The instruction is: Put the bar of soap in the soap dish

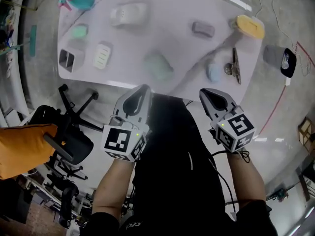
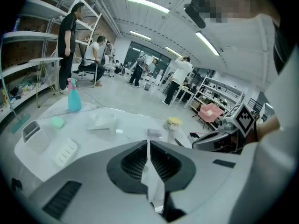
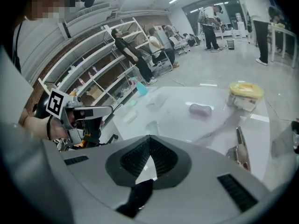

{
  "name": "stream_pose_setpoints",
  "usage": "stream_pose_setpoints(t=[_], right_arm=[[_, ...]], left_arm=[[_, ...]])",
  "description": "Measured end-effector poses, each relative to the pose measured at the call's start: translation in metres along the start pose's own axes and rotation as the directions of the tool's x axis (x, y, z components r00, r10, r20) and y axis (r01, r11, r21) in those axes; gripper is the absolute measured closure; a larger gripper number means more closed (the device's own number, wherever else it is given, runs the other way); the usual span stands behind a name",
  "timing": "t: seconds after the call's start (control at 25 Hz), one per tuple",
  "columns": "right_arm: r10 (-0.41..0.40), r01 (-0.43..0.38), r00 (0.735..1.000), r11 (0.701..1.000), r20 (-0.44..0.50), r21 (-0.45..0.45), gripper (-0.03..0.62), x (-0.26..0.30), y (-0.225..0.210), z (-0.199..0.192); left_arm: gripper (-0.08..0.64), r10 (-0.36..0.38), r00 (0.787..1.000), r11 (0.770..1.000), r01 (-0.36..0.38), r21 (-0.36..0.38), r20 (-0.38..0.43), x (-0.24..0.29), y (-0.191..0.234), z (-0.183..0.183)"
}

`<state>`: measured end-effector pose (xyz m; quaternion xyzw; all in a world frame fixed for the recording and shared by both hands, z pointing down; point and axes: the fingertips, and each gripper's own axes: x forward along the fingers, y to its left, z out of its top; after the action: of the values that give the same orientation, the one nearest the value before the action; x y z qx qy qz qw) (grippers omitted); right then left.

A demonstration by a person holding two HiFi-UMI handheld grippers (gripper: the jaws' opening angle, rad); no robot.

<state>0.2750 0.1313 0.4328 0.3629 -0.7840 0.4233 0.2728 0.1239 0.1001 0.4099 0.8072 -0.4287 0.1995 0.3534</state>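
A grey-purple bar of soap (image 1: 203,29) lies on the white table (image 1: 172,14), toward its far right; it also shows in the left gripper view (image 2: 154,133) and the right gripper view (image 3: 201,109). A small green bar (image 1: 78,31) lies at the left. A white ribbed soap dish (image 1: 102,55) sits near the table's left front, and a pale green dish (image 1: 158,65) lies in the middle. My left gripper (image 1: 142,90) and right gripper (image 1: 206,93) hang side by side before the table's near edge, short of it. Both are shut and hold nothing.
A teal spray bottle (image 1: 76,0) stands at the far left corner, with a white tray (image 1: 129,14) beside it. A yellow container (image 1: 250,26), a metal clip (image 1: 234,65) and a bluish object (image 1: 213,72) lie at the right. An office chair (image 1: 69,136) stands at my left.
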Motion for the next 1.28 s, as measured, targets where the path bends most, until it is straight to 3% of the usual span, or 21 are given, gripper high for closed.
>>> stream_pose_setpoints(t=[0.2, 0.48, 0.52, 0.64, 0.68, 0.92, 1.28], right_arm=[[0.015, -0.015, 1.0, 0.999, -0.007, -0.029, 0.577, 0.022, -0.024, -0.021], [-0.178, 0.165, 0.982, 0.97, -0.066, -0.176, 0.563, 0.051, -0.086, -0.044], [-0.198, 0.182, 0.977, 0.969, -0.081, -0.169, 0.538, 0.053, -0.095, -0.048], [-0.277, 0.262, 0.952, 0.957, -0.133, -0.124, 0.363, 0.059, -0.13, -0.064], [-0.304, 0.289, 0.941, 0.951, -0.146, -0.112, 0.335, 0.059, -0.14, -0.069], [-0.391, 0.383, 0.897, 0.92, -0.207, -0.079, 0.301, 0.061, -0.169, -0.094], [-0.414, 0.421, 0.872, 0.906, -0.261, -0.032, 0.299, 0.076, -0.177, -0.103]], left_arm=[[0.549, -0.002, 1.0, 1.0, 0.002, -0.02, -0.003, 0.021, 0.012, -0.018], [0.459, -0.055, 0.996, 0.998, 0.052, -0.044, -0.066, 0.045, 0.01, -0.062], [0.459, -0.056, 0.996, 0.997, 0.052, -0.051, -0.076, 0.047, 0.011, -0.068], [0.459, -0.051, 0.995, 0.996, 0.045, -0.073, -0.085, 0.049, 0.012, -0.079], [0.46, -0.049, 0.995, 0.996, 0.042, -0.078, -0.086, 0.049, 0.012, -0.081], [0.459, -0.045, 0.995, 0.993, 0.034, -0.113, -0.093, 0.053, 0.013, -0.094], [0.46, -0.021, 0.994, 0.988, 0.004, -0.152, -0.108, 0.05, 0.03, -0.106]])
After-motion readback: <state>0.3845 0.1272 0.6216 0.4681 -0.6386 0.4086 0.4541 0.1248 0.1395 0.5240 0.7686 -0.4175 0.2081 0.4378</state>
